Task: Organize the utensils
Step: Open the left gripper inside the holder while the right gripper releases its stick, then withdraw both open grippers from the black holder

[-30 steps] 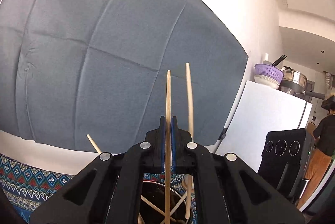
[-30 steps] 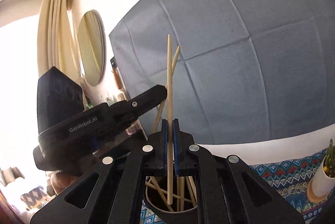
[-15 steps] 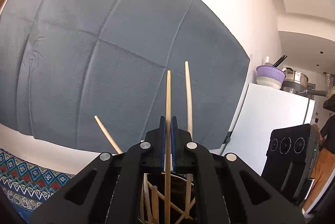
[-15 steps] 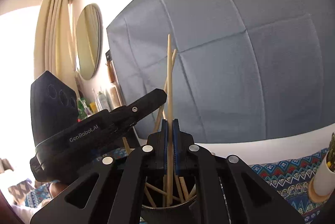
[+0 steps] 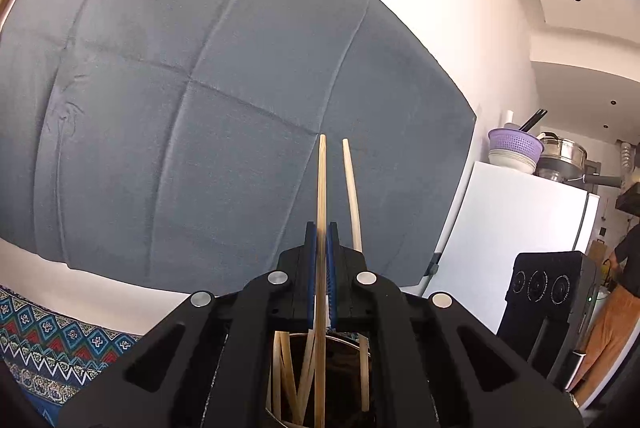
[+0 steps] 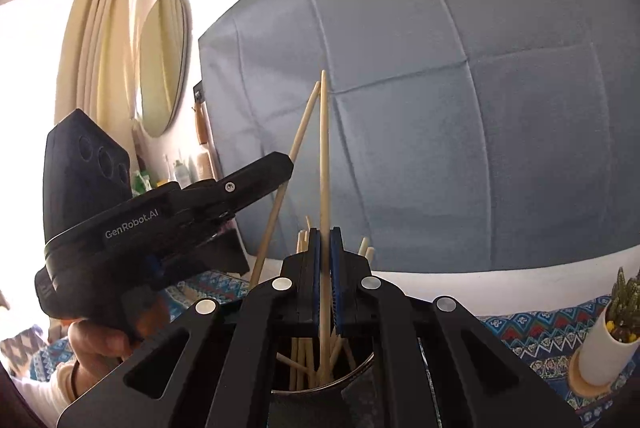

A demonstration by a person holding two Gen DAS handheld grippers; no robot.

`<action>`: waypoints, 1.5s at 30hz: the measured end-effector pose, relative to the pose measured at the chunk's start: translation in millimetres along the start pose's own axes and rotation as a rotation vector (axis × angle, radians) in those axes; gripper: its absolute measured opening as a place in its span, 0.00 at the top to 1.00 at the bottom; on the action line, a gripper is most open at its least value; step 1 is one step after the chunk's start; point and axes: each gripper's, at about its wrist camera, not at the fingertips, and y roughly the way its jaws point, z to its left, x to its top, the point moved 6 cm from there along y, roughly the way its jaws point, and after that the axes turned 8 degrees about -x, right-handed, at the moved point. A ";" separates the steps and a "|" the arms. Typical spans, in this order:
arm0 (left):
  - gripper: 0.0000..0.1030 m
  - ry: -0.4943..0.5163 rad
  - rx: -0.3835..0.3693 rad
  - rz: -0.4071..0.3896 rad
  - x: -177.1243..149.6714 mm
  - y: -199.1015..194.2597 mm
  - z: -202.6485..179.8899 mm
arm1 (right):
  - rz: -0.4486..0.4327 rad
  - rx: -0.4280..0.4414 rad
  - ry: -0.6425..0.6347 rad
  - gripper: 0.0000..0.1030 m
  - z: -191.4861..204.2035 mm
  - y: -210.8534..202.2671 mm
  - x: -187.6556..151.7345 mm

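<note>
Standing nearly upright, a wooden chopstick [image 5: 321, 188] is clenched between the blue pads of the left tongs [image 5: 321, 240], its long axis running straight up and down, tip toward the ceiling and lower end reaching down into the dark round cup [image 5: 340, 344] below the tongs. A second chopstick [image 5: 352, 196] rises just right of the left tongs, curving slightly in the fisheye; it is the one grasped by the right tongs [image 6: 325, 248], seen in the right wrist view as a near-vertical stick [image 6: 324, 156] whose lower end drops into the same cup [image 6: 360, 372]. In that view the left tongs [image 6: 280, 164] come in from the left, and their chopstick [image 6: 296, 144] leans with its top toward the right tongs, so the two tips nearly meet above them. More chopsticks [image 6: 302, 356] stand loose in the cup at mixed angles, some tops poking up behind the right tongs.

Much of the cup is hidden under the black bodies of both tongs; only part of its rim shows. Whether either held stick touches the cup's bottom cannot be told. A hand [image 6: 100, 336] grips the left tool, cut off at the frame edge. The desk carries a patterned cloth [image 6: 540, 328], mostly hidden, with a small potted cactus [image 6: 616, 328] well off to the right of the right tongs.
</note>
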 end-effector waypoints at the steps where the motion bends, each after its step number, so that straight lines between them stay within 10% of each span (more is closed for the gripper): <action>1: 0.95 -0.001 0.000 0.002 -0.2 0.0 0.1 | -0.002 -0.002 -0.002 0.94 -0.1 -0.8 -0.5; 12: 0.93 -0.006 0.016 -0.007 5.0 -4.9 0.3 | -0.049 -0.033 -0.005 0.92 -5.9 -14.5 10.8; 32: 0.12 0.088 0.160 0.025 8.8 -4.3 2.2 | -0.075 -0.242 -0.065 0.20 -31.9 -28.7 23.4; 45: 0.06 0.334 0.298 0.087 20.2 -27.7 -45.4 | -0.086 -0.274 -0.057 0.15 -30.9 -69.8 50.8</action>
